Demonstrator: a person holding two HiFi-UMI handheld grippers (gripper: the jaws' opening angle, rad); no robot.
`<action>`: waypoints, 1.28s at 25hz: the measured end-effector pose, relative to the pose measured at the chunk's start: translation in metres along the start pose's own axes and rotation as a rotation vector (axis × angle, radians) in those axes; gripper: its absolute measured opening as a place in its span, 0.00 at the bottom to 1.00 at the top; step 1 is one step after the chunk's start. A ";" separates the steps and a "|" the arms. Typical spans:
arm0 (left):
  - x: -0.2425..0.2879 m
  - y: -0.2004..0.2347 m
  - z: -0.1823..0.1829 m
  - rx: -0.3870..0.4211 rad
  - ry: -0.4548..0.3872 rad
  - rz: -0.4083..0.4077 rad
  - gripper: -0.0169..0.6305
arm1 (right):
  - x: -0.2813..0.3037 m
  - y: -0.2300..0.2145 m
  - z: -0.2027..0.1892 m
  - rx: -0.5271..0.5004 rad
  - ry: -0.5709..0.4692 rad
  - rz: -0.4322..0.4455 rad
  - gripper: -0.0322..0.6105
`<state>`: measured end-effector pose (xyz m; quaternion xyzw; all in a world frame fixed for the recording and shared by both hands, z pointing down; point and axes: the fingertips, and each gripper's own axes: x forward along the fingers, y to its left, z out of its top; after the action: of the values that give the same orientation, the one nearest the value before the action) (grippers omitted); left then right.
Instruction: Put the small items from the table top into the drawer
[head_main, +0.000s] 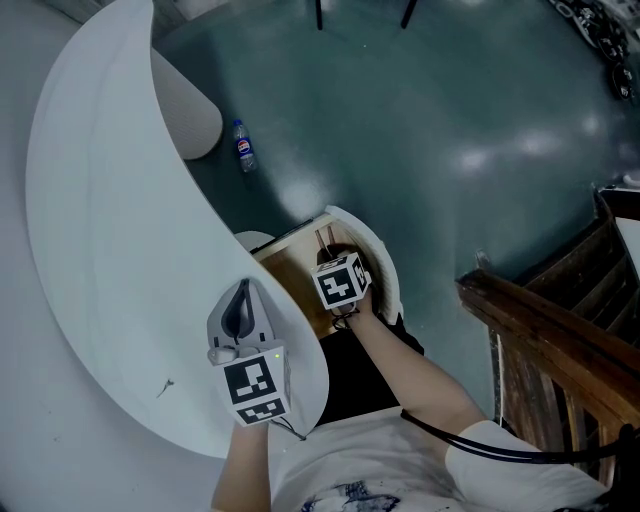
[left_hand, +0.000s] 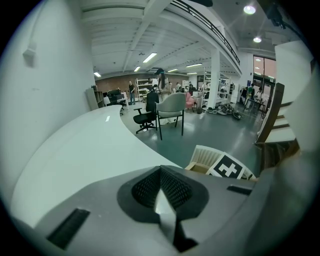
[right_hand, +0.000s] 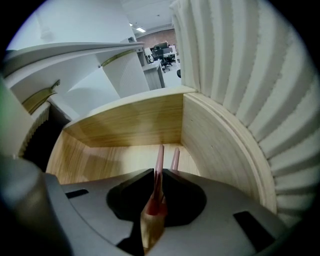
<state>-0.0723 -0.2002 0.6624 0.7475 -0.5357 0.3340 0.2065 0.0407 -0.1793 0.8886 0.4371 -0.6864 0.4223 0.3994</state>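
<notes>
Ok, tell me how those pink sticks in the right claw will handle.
Probably light and stiff: the pink sticks are thin and jut straight from the right claw. Round-looking, so they may roll on the drawer floor.

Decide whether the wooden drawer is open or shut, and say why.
Open: the drawer shows its wooden floor and walls, and the right gripper holds a pink stick inside it.
</notes>
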 end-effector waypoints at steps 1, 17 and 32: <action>0.000 -0.001 0.000 0.005 0.000 -0.002 0.06 | -0.001 0.000 0.000 0.001 -0.002 -0.001 0.14; -0.051 -0.011 0.000 -0.095 -0.054 0.042 0.06 | -0.101 0.019 0.031 -0.070 -0.129 0.052 0.14; -0.155 -0.067 0.016 -0.174 -0.187 0.173 0.06 | -0.268 0.038 0.016 -0.219 -0.315 0.171 0.14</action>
<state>-0.0364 -0.0855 0.5429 0.7056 -0.6421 0.2316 0.1901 0.0823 -0.1136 0.6291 0.3917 -0.8170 0.3037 0.2948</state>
